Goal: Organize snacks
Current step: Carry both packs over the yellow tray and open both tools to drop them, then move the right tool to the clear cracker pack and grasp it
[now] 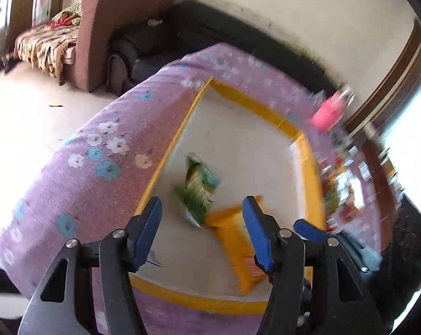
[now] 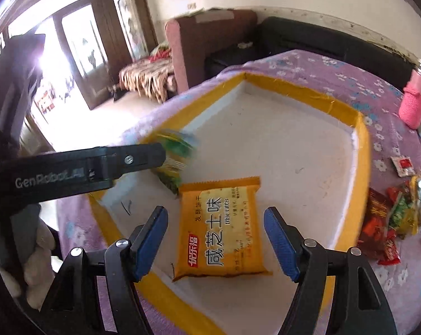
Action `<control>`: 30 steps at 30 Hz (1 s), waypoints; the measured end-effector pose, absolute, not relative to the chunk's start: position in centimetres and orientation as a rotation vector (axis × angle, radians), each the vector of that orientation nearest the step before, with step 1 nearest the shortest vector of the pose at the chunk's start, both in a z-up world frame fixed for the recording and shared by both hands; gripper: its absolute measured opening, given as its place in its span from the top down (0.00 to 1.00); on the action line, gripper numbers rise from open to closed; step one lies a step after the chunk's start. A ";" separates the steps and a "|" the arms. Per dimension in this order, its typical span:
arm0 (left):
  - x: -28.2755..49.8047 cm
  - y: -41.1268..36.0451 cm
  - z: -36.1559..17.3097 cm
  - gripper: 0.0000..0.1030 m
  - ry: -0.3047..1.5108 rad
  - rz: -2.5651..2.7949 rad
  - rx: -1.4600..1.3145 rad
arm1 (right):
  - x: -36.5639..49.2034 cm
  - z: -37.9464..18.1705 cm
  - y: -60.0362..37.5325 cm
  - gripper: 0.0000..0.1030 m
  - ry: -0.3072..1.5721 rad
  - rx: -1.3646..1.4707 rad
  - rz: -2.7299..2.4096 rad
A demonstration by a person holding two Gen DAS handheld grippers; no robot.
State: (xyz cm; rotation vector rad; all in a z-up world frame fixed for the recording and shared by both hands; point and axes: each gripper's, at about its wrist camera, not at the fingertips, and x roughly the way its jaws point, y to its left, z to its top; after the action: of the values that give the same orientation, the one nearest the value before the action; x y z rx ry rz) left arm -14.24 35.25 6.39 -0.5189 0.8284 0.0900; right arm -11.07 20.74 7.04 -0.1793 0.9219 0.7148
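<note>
Inside the yellow-rimmed tray (image 2: 361, 150) on the desk lie an orange biscuit packet (image 2: 220, 229) and a green packet (image 1: 197, 188). We hold both left tongs (image 1: 202, 231) and right tongs (image 2: 216, 240) open and empty. The packets look light, crinkly and slippery, so we judge an edge seam the best hold.

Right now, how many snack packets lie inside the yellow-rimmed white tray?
2: a flat orange biscuit packet near the tray's front, and a green packet touching its far-left corner. None seem hidden.
</note>
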 end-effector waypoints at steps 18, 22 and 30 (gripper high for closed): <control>-14.6 24.7 12.2 0.30 0.716 -0.133 -0.398 | -4.9 18.1 -6.7 0.20 0.753 0.000 0.190; -13.1 21.0 10.1 0.31 0.790 -0.186 -0.342 | -3.0 13.1 -8.0 0.20 0.870 0.100 0.234; -12.4 16.8 9.8 0.33 0.816 -0.217 -0.207 | 2.6 5.7 -6.3 0.21 1.073 0.395 0.282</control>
State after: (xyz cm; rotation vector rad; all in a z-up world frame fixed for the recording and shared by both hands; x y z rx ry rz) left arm -12.42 16.76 9.76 -0.2069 0.8155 -0.2169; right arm 2.64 -6.35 5.74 0.3945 1.0728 0.2816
